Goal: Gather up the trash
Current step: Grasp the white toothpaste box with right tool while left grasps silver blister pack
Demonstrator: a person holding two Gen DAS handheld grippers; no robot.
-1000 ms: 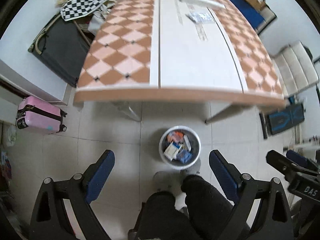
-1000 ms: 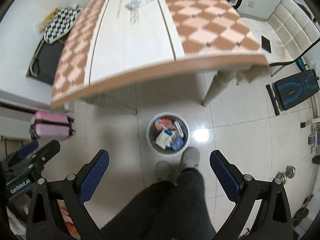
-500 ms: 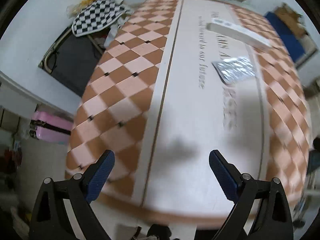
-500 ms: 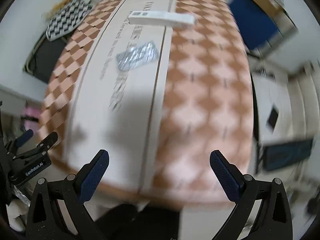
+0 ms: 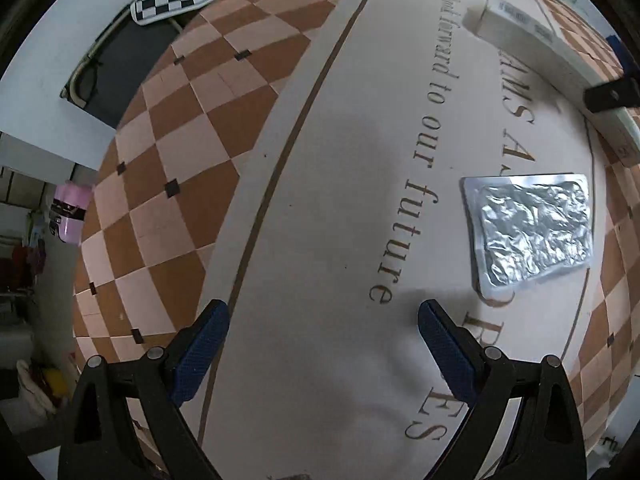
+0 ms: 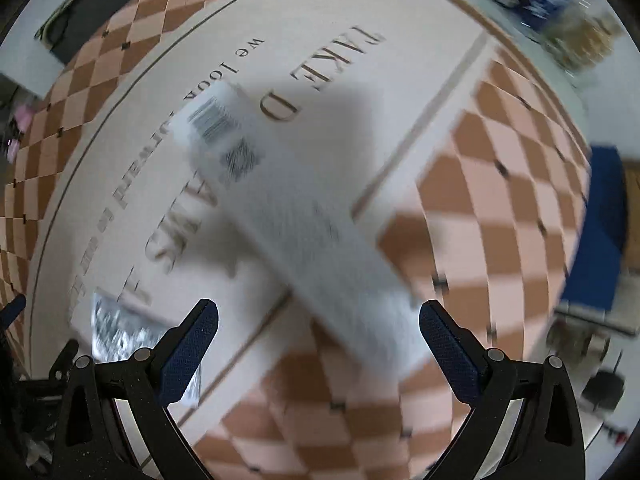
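Hovering over the table [image 5: 320, 208], the left gripper [image 5: 323, 322] shows both blue-padded fingers [image 5: 202, 346] spread wide with nothing between them; the right gripper [image 6: 319, 322] is likewise spread and empty above the checkered border. Much of the right wrist view is motion-blurred, so fine print and edges there are hard to read. Just ahead and right of the left gripper lies a flat silver foil packet [image 5: 530, 232], crinkled, with a smooth sealed margin; in the right wrist view it appears blurred [image 6: 120, 326] and partly hidden behind the left finger. Farther on lies a long white box [image 6: 304, 216] bearing a barcode, set diagonally across the lettered centre strip and the checks; in the left wrist view it [image 5: 532, 40] is cut off at the frame edge. Blurred clutter [image 6: 560, 12] sits at the far end.
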